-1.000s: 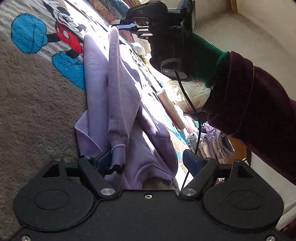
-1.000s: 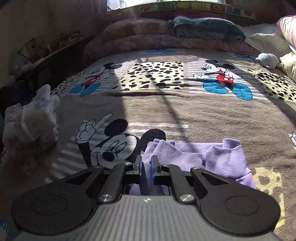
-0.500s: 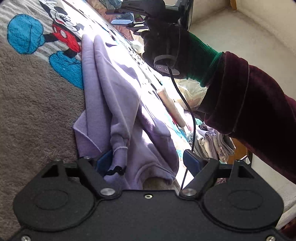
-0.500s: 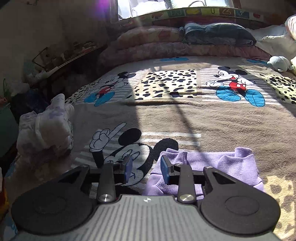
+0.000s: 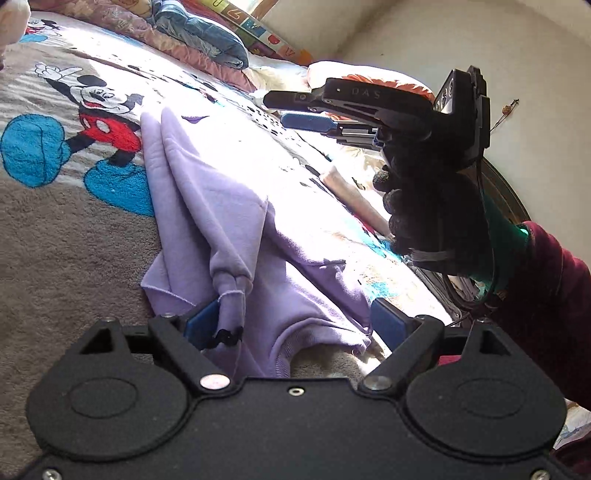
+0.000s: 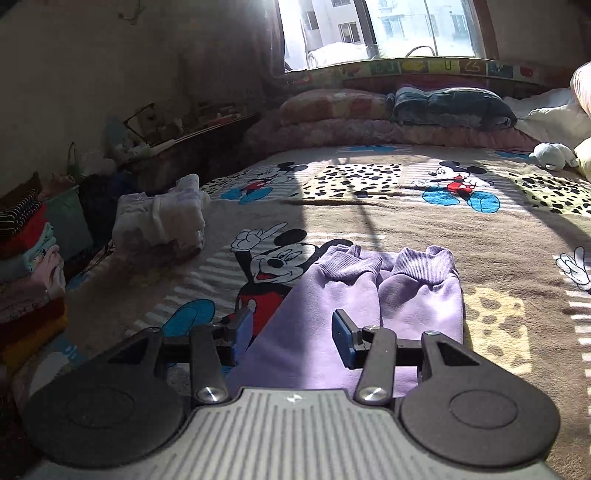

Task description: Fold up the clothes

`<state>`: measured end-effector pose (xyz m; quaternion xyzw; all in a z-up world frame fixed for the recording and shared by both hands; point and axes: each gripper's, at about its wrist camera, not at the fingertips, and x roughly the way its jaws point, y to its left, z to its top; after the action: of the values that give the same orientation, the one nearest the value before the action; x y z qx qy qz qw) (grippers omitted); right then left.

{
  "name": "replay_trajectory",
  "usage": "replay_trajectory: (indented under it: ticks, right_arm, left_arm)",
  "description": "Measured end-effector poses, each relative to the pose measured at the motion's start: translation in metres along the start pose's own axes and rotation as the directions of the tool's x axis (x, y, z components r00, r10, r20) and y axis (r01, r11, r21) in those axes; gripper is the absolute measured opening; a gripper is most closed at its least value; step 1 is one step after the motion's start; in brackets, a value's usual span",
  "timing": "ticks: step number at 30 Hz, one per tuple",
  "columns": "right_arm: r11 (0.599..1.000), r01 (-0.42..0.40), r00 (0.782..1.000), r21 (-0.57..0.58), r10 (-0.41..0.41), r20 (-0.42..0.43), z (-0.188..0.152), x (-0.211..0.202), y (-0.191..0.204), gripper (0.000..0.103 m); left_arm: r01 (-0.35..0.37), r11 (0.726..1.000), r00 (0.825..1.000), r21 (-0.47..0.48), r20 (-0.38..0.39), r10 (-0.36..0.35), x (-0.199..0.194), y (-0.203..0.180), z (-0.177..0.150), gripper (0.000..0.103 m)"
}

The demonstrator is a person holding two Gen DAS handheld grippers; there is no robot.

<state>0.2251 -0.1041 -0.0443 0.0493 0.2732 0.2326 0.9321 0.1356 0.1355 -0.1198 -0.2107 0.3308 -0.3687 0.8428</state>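
Both grippers stand released. My left gripper (image 5: 291,325) has its jaws wide apart, straddling the waistband end of the lilac sweatpants (image 5: 229,229); a bunched fold of fabric lies against the left pad, but nothing is clamped. My right gripper (image 6: 291,332) hovers with jaws spread above the leg end, clear of the cloth, carried by a gloved hand (image 5: 432,206).

Item location: I read the sweatpants as lying on the Mickey Mouse blanket (image 6: 369,229), the two legs laid side by side, the ribbed cuffs (image 6: 384,262) pointing toward the window (image 6: 369,29).

Progress, as judged:
1. The lengthwise fold appears done; the legs lie together.
2. The waistband end is rumpled and needs flattening.
3. The crosswise fold, cuffs to waistband, is not yet made.
4. A stack of folded clothes (image 6: 29,269) stands beside the bed, so earlier items look finished.

Legible writing: I read "DAS" embossed on the right gripper body (image 5: 365,92). Single letters, including "U", show on the alphabet border (image 6: 447,66) beneath the window.
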Motion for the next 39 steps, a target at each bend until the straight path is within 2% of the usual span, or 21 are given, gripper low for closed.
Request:
replay_trajectory:
  ticks: [4,7,11,13,18,22,25,28,33,39]
  right_arm:
    - [0.992,-0.029,0.999,-0.126,0.032,0.021,-0.030,-0.017,0.034,0.048]
    - [0.961,-0.061,0.998,-0.271,0.061,-0.006,-0.053,-0.012,0.066,0.044]
    - [0.930,-0.101,0.993,-0.352,0.072,-0.094,-0.084,0.003,0.090,0.043]
    - [0.923,-0.117,0.987,-0.367,0.067,-0.145,-0.101,0.010,0.094,0.043]
    - [0.920,-0.106,0.989,-0.378,0.059,-0.134,-0.110,0.007,0.096,0.042]
    - [0.919,-0.120,0.987,-0.376,0.070,-0.143,-0.112,0.006,0.094,0.042]
    - [0.927,-0.129,0.987,-0.353,0.086,-0.135,-0.115,0.004,0.089,0.043]
    - [0.931,-0.122,0.990,-0.345,0.086,-0.116,-0.119,0.001,0.089,0.043]
    - [0.939,-0.110,0.993,-0.325,0.088,-0.081,-0.125,-0.003,0.086,0.043]
    - [0.939,-0.096,0.995,-0.331,0.086,-0.047,-0.129,-0.003,0.085,0.043]
  left_arm:
    - [0.005,0.997,0.991,-0.075,0.131,0.005,-0.034,0.019,0.007,0.088]
    - [0.009,0.978,0.967,-0.206,0.251,0.044,-0.054,0.043,0.012,0.088]
    - [0.006,0.955,0.948,-0.297,0.307,0.089,-0.052,0.061,0.024,0.087]
    - [-0.006,0.953,0.948,-0.304,0.302,0.102,-0.043,0.064,0.031,0.087]
    - [-0.040,0.957,0.965,-0.287,0.239,0.111,-0.007,0.067,0.050,0.087]
    - [-0.083,0.974,0.974,-0.213,0.192,0.124,0.024,0.061,0.071,0.086]
    - [-0.131,0.982,0.973,-0.136,0.171,0.153,0.045,0.058,0.091,0.073]
    - [-0.170,0.982,0.970,-0.083,0.160,0.181,0.064,0.063,0.112,0.071]
    - [-0.185,0.981,0.972,-0.063,0.139,0.192,0.092,0.081,0.141,0.066]
    - [-0.205,0.978,0.975,-0.033,0.083,0.207,0.126,0.100,0.161,0.052]
